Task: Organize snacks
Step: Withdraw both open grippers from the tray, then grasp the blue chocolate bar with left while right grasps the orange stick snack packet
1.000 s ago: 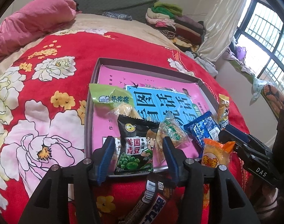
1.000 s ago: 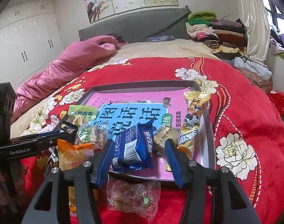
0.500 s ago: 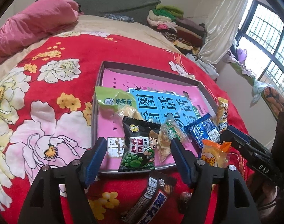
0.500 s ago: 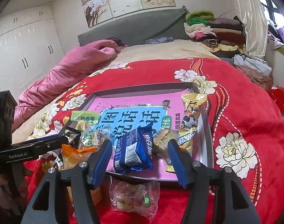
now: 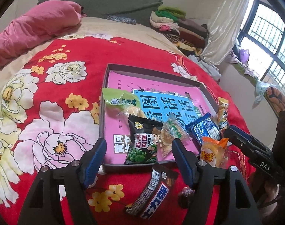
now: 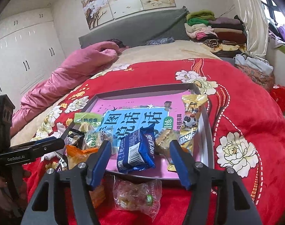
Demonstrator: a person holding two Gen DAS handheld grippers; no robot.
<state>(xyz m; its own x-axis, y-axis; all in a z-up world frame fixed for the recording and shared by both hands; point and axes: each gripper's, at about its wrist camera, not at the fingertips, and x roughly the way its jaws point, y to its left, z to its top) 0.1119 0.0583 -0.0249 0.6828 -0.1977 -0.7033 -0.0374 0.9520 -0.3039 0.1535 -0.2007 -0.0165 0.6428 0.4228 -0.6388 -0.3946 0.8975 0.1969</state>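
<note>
A shallow grey tray [image 5: 102, 112] [image 6: 208, 131] lies on the red floral bedspread, with a pink and blue book inside. On the book lie a green packet [image 5: 120, 101], a black green-pea packet [image 5: 144, 142], a clear cracker packet [image 5: 170, 135], a blue packet [image 6: 136, 150] and a yellow packet [image 6: 193, 116]. My left gripper [image 5: 138, 144] stands open just short of the pea packet, not touching it. My right gripper [image 6: 139, 146] has its jaws opening, with the blue packet between them and its pads clear. An orange packet [image 5: 211, 153] leans at the tray's near corner.
A chocolate bar [image 5: 153, 193] and a clear bag of sweets [image 6: 136, 195] lie on the bedspread in front of the tray. A pink quilt [image 5: 39, 28] lies at the far left and folded clothes [image 6: 213, 28] are stacked far right. A window [image 5: 264, 46] is on the right.
Both grippers' jaws have spread wider. The left one drew back slightly from the pea packet, and the blue packet stays lying in the tray.
</note>
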